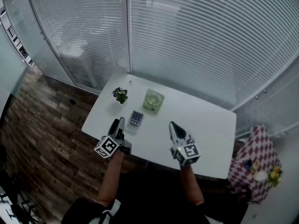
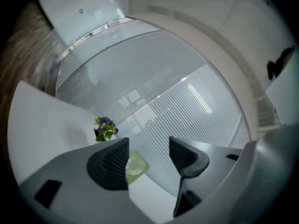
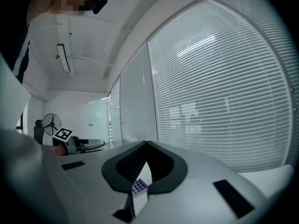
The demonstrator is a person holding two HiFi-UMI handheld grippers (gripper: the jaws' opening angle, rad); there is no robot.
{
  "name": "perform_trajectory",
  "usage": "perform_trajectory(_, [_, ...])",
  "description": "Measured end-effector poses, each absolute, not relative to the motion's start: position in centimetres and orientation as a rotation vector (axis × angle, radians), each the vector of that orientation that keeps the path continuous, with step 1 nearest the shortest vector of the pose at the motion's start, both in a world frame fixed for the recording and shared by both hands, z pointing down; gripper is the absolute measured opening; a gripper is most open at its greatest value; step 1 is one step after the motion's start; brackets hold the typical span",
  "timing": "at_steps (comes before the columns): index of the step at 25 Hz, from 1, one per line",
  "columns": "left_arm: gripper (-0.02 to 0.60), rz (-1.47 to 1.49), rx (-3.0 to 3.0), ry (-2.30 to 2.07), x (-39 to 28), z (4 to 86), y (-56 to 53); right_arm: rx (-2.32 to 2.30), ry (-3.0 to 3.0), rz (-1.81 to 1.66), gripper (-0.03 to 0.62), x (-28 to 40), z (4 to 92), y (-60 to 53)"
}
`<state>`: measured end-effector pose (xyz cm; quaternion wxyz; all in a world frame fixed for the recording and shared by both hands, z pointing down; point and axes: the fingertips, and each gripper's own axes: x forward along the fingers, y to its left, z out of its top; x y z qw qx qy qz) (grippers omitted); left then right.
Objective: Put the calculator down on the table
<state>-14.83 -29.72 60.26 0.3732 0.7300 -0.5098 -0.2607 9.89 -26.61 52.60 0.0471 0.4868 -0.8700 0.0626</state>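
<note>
The calculator (image 1: pixel 135 120), pale with dark purple keys, lies flat on the white table (image 1: pixel 205 125), left of centre. My left gripper (image 1: pixel 120 123) hovers just left of it near the front edge, open and holding nothing; in the left gripper view its jaws (image 2: pixel 148 155) frame a pale green square object (image 2: pixel 137 166). My right gripper (image 1: pixel 172 125) is over the table to the calculator's right, shut and empty. In the right gripper view the jaws (image 3: pixel 145 146) meet at the tips, and the calculator (image 3: pixel 139 186) shows through the slit below them.
A small potted plant (image 1: pixel 120 95) and the green square object (image 1: pixel 153 101) stand at the table's back, behind the calculator. A glass wall with blinds (image 1: pixel 210 41) runs close behind. A chequered cloth stand (image 1: pixel 254 160) sits right of the table. Wooden floor (image 1: pixel 42 125) lies to the left.
</note>
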Motion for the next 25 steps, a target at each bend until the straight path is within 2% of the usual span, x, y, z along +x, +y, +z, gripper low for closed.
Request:
perform_trajectory(12, [0.25, 0.012, 2.62, -1.652, -12.0, 53.1, -28.0, 1.435, -2.711, 0.102, 0.006, 8.4, 52.0, -26.8])
perform_trajectory(25, [0.25, 0.032, 2.777, -1.684, -10.5, 50.1, -27.3, 1.397, -2.697, 0.037, 0.006, 7.5, 52.1, -27.1])
